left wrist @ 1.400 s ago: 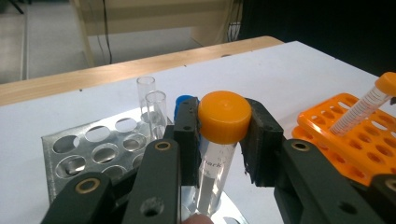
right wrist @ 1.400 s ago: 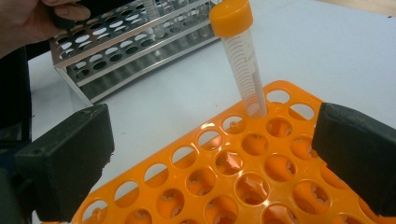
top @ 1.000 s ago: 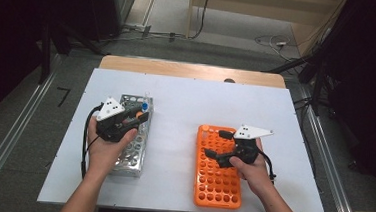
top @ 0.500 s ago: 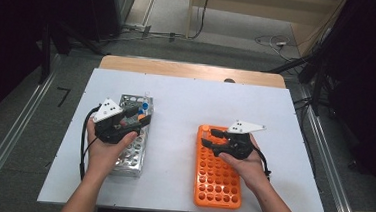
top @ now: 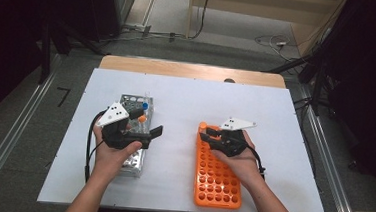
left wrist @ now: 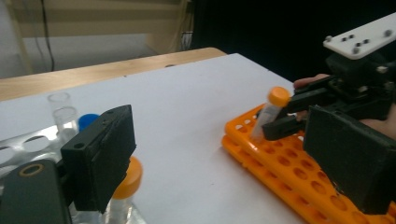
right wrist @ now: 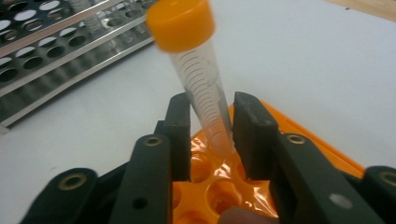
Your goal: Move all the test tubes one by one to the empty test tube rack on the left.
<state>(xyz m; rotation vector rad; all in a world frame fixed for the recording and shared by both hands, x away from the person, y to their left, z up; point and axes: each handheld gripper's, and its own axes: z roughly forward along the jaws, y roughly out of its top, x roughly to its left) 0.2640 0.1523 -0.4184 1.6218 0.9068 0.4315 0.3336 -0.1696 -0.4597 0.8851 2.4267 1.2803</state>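
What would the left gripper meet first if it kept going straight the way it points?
Probably the orange rack and the right gripper with its tube; bare table lies between, though depth is unclear.

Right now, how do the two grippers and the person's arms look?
Both the left gripper and the right gripper are black, with blocky flat fingers and a pale three-cornered plate on top. A black cable trails from each. The forearms show no sleeves.

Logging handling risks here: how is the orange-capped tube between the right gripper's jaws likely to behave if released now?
The orange-capped tube leans with its tip in the orange rack, so it would probably drop in or tip. It looks empty, likely light. Its smooth round wall could slip in the right gripper, and would probably roll on the table.
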